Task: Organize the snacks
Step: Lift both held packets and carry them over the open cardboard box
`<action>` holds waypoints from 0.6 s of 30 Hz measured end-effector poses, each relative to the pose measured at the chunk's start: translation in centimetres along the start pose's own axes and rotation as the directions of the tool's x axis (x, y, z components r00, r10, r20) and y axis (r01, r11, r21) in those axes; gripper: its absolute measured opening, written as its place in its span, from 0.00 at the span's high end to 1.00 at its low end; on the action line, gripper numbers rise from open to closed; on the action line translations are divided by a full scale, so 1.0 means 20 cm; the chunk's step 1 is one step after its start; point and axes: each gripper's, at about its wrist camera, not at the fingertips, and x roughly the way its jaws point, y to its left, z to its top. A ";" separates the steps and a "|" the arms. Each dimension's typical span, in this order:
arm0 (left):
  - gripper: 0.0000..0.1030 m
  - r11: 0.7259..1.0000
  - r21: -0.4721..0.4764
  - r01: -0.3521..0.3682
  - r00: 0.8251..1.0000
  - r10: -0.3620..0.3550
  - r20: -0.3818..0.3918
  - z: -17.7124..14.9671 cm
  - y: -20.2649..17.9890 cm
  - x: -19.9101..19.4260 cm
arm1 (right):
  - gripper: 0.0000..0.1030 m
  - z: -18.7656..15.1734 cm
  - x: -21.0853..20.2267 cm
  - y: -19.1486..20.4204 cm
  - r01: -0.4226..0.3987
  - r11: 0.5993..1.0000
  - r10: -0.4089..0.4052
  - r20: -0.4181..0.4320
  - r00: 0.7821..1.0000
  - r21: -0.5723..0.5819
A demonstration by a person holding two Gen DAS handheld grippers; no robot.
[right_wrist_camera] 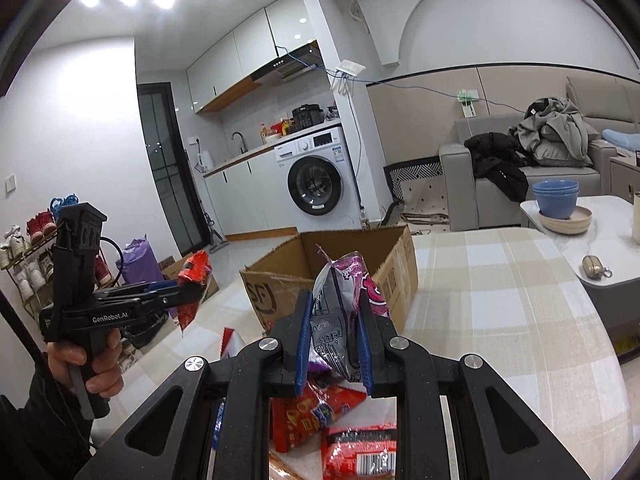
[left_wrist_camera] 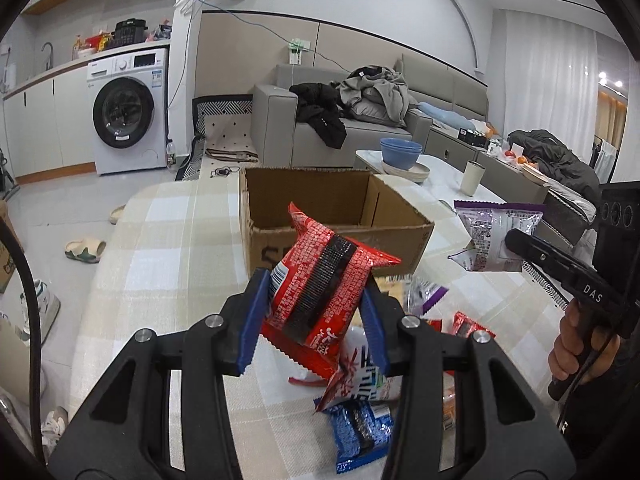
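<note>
My left gripper (left_wrist_camera: 314, 316) is shut on a red snack packet (left_wrist_camera: 320, 280) and holds it above the table, just in front of the open cardboard box (left_wrist_camera: 320, 196). My right gripper (right_wrist_camera: 334, 338) is shut on a purple and silver snack bag (right_wrist_camera: 344, 300), lifted near the box (right_wrist_camera: 352, 256). In the left wrist view the right gripper (left_wrist_camera: 520, 240) shows at the right with that purple bag (left_wrist_camera: 492, 236). In the right wrist view the left gripper (right_wrist_camera: 188, 290) shows at the left with the red packet (right_wrist_camera: 192, 280). The box looks empty inside.
Several loose snack packets (left_wrist_camera: 360, 400) lie on the checked tablecloth (left_wrist_camera: 168, 264) below the grippers, also in the right wrist view (right_wrist_camera: 332, 420). A side table holds blue bowls (left_wrist_camera: 400, 152) and a cup (left_wrist_camera: 472, 176). A sofa (left_wrist_camera: 320, 120) and a washing machine (left_wrist_camera: 128, 112) stand behind.
</note>
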 end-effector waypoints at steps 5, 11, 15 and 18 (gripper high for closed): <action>0.60 1.000 0.004 -0.021 1.000 0.021 0.018 0.09 -0.05 -0.01 | 0.81 0.07 0.03 0.04 -0.018 1.000 0.018 0.030 0.999 -0.010; 0.60 0.999 0.000 -0.044 0.998 0.044 0.035 0.20 -0.07 0.01 | 0.81 0.14 0.07 0.08 -0.038 0.999 0.039 0.047 0.998 -0.018; 0.60 0.998 -0.007 -0.056 0.998 0.057 0.038 0.27 -0.07 0.05 | 0.81 0.17 0.11 0.10 -0.045 0.999 0.046 0.048 0.998 -0.015; 0.60 0.998 -0.009 -0.069 0.997 0.069 0.036 0.31 -0.07 0.09 | 0.81 0.18 0.14 0.10 -0.052 0.999 0.052 0.050 0.997 -0.008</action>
